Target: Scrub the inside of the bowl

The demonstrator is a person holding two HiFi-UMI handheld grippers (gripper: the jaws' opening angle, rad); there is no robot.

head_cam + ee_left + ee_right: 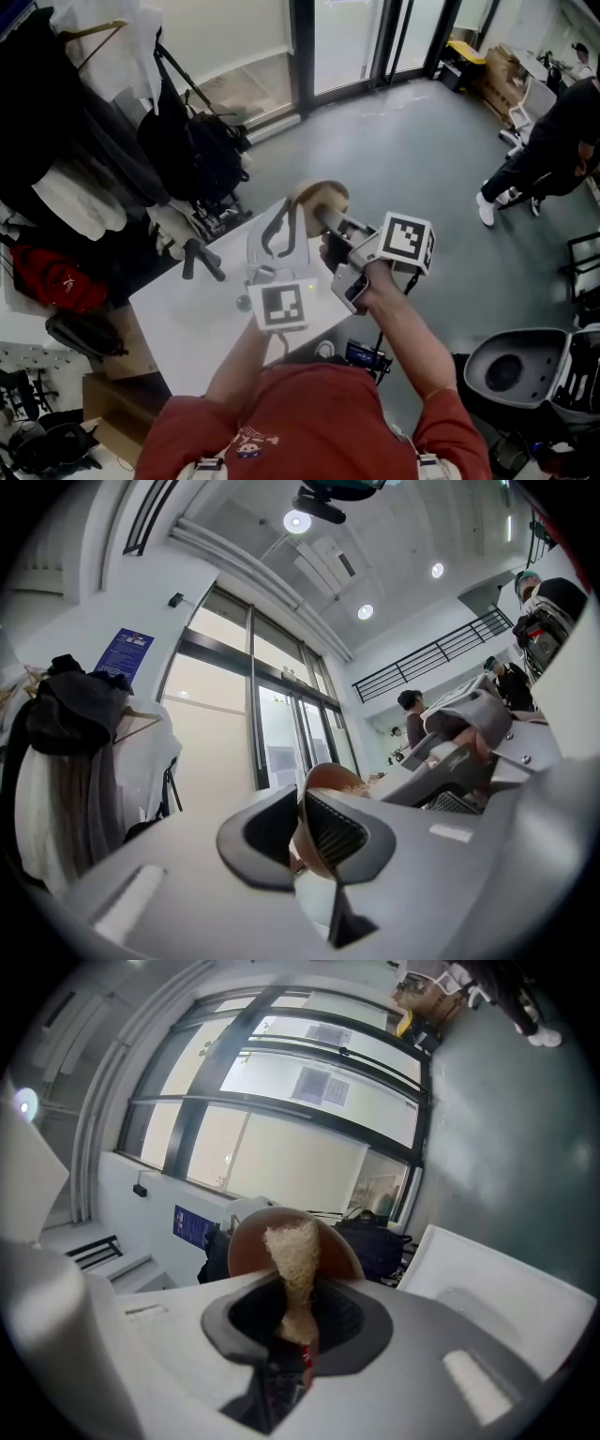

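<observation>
Our left gripper (298,829) pinches the bowl (326,774) by its rim; it seems stiff and light. Our right gripper (298,1324) clamps the soft scrubber (292,1246).

Looking down on a smooth grey floor (403,159); facing tall dark-framed glass doors (347,42) at twelve o'clock, taking in pale daylight through them; passing a crowded coat rack (84,131) of dark and white clothes at ten o'clock, a red bag (56,279) lying at nine; finding a white table (183,323) at centre, cardboard boxes (506,67) at one o'clock, a chair (487,361) at four; from the left gripper view, picking out round ceiling lights (297,521) at twelve and a blue poster (123,654) on a white wall (84,602) at ten.
</observation>
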